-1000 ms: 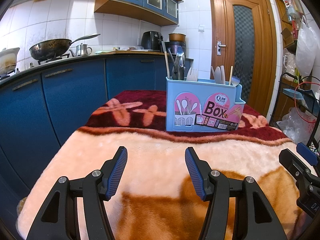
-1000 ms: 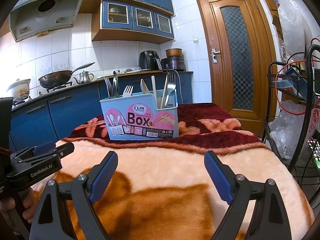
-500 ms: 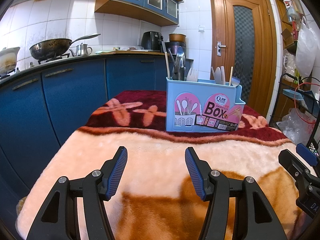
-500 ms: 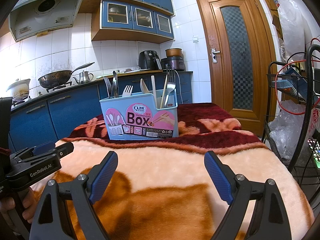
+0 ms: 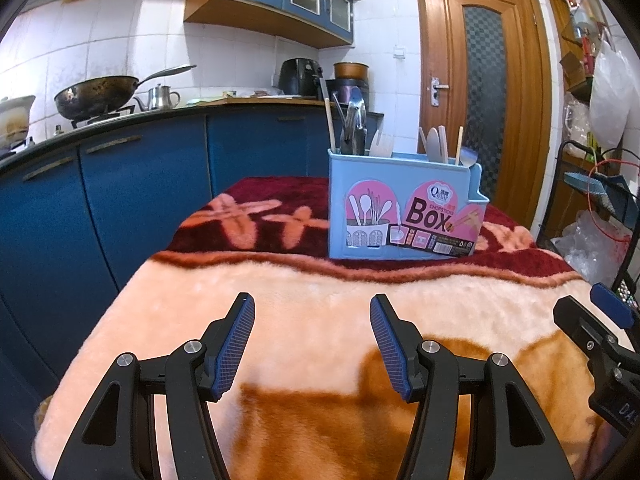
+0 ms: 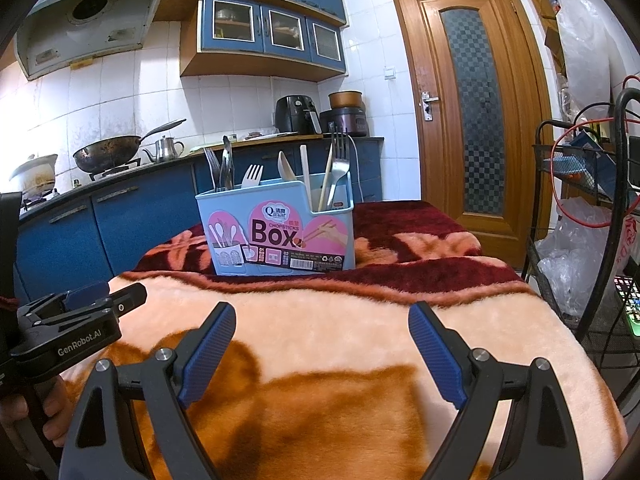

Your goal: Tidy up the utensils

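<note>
A light blue utensil box with a pink "Box" label stands on the dark red far part of the blanket-covered table; it also shows in the right wrist view. Forks, spoons, chopsticks and tongs stand upright in it. My left gripper is open and empty, low over the peach blanket, well short of the box. My right gripper is open wider, also empty, at a similar distance. Each gripper shows at the edge of the other's view.
The plush blanket covers the whole table. Blue kitchen cabinets with a wok on the stove run along the left. A wooden door is behind. A black wire rack with bags stands at the right.
</note>
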The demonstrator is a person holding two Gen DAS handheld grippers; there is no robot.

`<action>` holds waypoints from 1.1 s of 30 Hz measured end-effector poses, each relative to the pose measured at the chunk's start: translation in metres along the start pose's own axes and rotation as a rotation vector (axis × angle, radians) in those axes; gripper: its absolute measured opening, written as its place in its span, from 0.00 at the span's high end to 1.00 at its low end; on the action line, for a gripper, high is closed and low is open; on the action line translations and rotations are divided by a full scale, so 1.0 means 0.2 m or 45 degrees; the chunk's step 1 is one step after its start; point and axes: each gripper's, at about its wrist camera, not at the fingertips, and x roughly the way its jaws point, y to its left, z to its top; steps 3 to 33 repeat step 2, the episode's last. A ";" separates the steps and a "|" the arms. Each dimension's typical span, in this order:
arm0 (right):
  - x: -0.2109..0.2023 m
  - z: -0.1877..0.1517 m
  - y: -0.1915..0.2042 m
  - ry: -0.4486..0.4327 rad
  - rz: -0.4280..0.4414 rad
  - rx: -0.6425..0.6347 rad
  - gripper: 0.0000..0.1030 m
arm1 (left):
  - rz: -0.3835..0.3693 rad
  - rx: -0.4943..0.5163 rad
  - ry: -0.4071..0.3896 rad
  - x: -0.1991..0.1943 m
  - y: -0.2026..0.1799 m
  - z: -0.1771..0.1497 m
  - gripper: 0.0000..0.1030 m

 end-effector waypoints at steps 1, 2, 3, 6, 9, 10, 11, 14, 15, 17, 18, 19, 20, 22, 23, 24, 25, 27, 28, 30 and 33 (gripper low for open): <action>0.00 0.00 -0.01 0.003 -0.001 0.002 0.13 | 0.001 0.005 0.004 0.00 0.00 0.00 0.40; -0.01 -0.01 -0.01 0.008 -0.001 0.005 0.13 | 0.002 0.009 0.006 0.00 0.00 0.00 0.40; -0.01 -0.01 -0.01 0.008 -0.001 0.005 0.13 | 0.002 0.009 0.006 0.00 0.00 0.00 0.40; -0.01 -0.01 -0.01 0.008 -0.001 0.005 0.13 | 0.002 0.009 0.006 0.00 0.00 0.00 0.40; -0.01 -0.01 -0.01 0.008 -0.001 0.005 0.13 | 0.002 0.009 0.006 0.00 0.00 0.00 0.40; -0.01 -0.01 -0.01 0.008 -0.001 0.005 0.13 | 0.002 0.009 0.006 0.00 0.00 0.00 0.40; -0.01 -0.01 -0.01 0.008 -0.001 0.005 0.13 | 0.002 0.009 0.006 0.00 0.00 0.00 0.40; -0.01 -0.01 -0.01 0.008 -0.001 0.005 0.13 | 0.002 0.009 0.006 0.00 0.00 0.00 0.40; -0.01 -0.01 -0.01 0.008 -0.001 0.005 0.13 | 0.002 0.009 0.006 0.00 0.00 0.00 0.40; -0.01 -0.01 -0.01 0.008 -0.001 0.005 0.13 | 0.002 0.009 0.006 0.00 0.00 0.00 0.40; -0.01 -0.01 -0.01 0.008 -0.001 0.005 0.13 | 0.002 0.009 0.006 0.00 0.00 0.00 0.40; -0.01 -0.01 -0.01 0.008 -0.001 0.005 0.13 | 0.002 0.009 0.006 0.00 0.00 0.00 0.40; -0.01 -0.01 -0.01 0.008 -0.001 0.005 0.13 | 0.002 0.009 0.006 0.00 0.00 0.00 0.40; -0.01 -0.01 -0.01 0.008 -0.001 0.005 0.13 | 0.002 0.009 0.006 0.00 0.00 0.00 0.40; -0.01 -0.01 -0.01 0.008 -0.001 0.005 0.13 | 0.002 0.009 0.006 0.00 0.00 0.00 0.40; -0.01 -0.01 -0.01 0.008 -0.001 0.005 0.13 | 0.002 0.009 0.006 0.00 0.00 0.00 0.40; -0.01 -0.01 -0.01 0.008 -0.001 0.005 0.13 | 0.002 0.009 0.006 0.00 0.00 0.00 0.40; -0.01 -0.01 -0.01 0.008 -0.001 0.005 0.13 | 0.002 0.009 0.006 0.00 0.00 0.00 0.40; -0.01 -0.01 -0.01 0.008 -0.001 0.005 0.13 | 0.002 0.009 0.006 0.00 0.00 0.00 0.40; -0.01 -0.01 -0.01 0.008 -0.001 0.005 0.13 | 0.002 0.009 0.006 0.00 0.00 0.00 0.40; -0.01 -0.01 -0.01 0.008 -0.001 0.005 0.13 | 0.002 0.009 0.006 0.00 0.00 0.00 0.40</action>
